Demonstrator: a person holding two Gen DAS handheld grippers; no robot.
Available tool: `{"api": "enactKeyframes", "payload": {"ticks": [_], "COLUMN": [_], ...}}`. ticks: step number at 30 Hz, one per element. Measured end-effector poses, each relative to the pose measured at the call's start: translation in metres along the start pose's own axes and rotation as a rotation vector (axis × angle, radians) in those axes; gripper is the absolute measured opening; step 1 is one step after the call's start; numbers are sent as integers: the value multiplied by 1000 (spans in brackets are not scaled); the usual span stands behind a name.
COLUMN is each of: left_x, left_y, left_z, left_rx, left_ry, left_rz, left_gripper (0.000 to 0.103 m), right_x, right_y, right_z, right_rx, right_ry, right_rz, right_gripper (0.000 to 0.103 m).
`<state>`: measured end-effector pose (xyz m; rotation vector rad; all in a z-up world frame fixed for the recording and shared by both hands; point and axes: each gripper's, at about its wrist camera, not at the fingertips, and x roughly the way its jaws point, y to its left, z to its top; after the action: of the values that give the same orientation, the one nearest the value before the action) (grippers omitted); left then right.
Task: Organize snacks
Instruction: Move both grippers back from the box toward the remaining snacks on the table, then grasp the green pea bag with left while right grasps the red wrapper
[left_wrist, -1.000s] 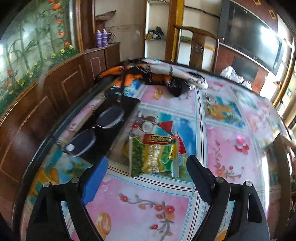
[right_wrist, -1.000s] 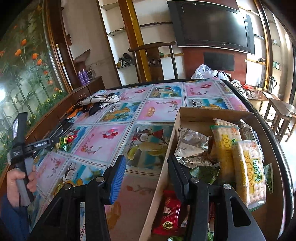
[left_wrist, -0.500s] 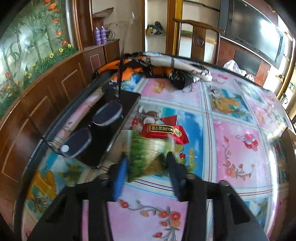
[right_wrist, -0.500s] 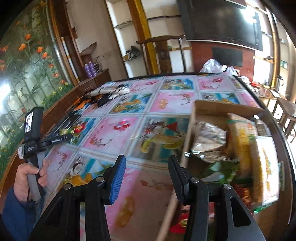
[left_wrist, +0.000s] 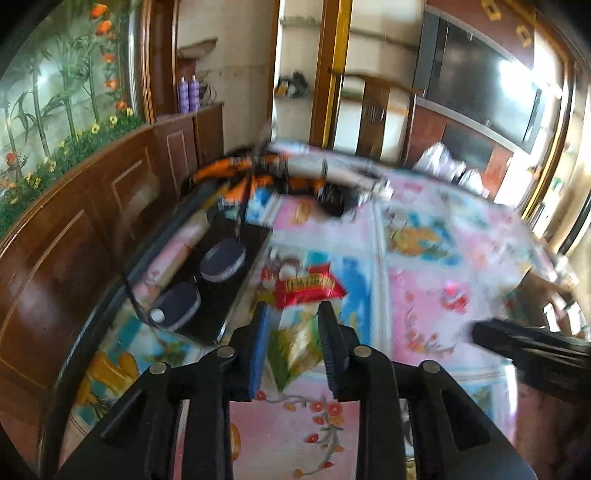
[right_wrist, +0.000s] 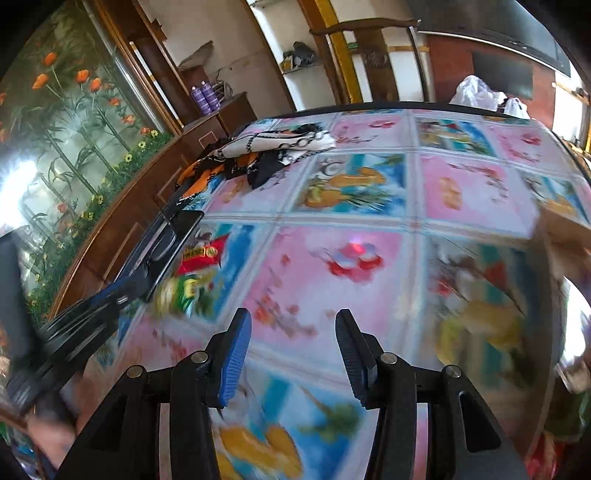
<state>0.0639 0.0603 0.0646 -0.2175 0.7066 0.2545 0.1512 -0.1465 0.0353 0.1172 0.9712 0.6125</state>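
The left gripper (left_wrist: 291, 345) was seen closing, its jaws pinched on the green packet (left_wrist: 295, 349), which was held just above the tablecloth (left_wrist: 436, 295). A red packet (left_wrist: 308, 288) lay on the cloth just beyond it, beside the glasses (left_wrist: 201, 280) on a dark tray (left_wrist: 236, 291). The right gripper (right_wrist: 293, 350) was held over the cloth with its jaws apart and nothing between them. The box (right_wrist: 565, 225) could be made out, blurred, at the right edge.

Green snack packet (left_wrist: 295, 350), pinched, tilted.
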Motion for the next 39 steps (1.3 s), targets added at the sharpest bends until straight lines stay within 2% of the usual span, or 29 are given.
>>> {"api": "enactKeyframes", "payload": {"ticks": [4,7,10,15,21,26,31,34,37,39], "left_x": [-30,-40,-40,-38,-33,-35,-36,-36,-32,-29], "left_y": [17,33,48,66,61,59,55,42,20,2], "left_z": [8,11,12,11,10,8,7,5,3,-1], "left_rx": [-54,-121,-199,-283,-257,-254,-235,-180,-82,-11], "left_ry": [-132,-193,-192,-178,-162,-163,-160,-153,-125,-111], "left_rz": [23,97,137,164,171,158,126,86,22,-6], "left_gripper": [38,39,39,39,39,44,45,46,59,68], "right_x": [32,53,74,110,140,119,80,53,27,14], "right_y": [23,47,70,99,126,112,87,73,54,38], "right_z": [18,32,45,60,52,29,-7,-34,-54,-60], "right_rx": [-31,-75,-114,-151,-271,-278,-272,-277,-260,-214], "right_ry": [25,24,32,52,115,141,122,100,84,80], "right_rz": [8,29,57,97,53,33,-57,-107,-102,-51], "right_gripper": [50,44,36,35,33,33,33,33,33,33]}}
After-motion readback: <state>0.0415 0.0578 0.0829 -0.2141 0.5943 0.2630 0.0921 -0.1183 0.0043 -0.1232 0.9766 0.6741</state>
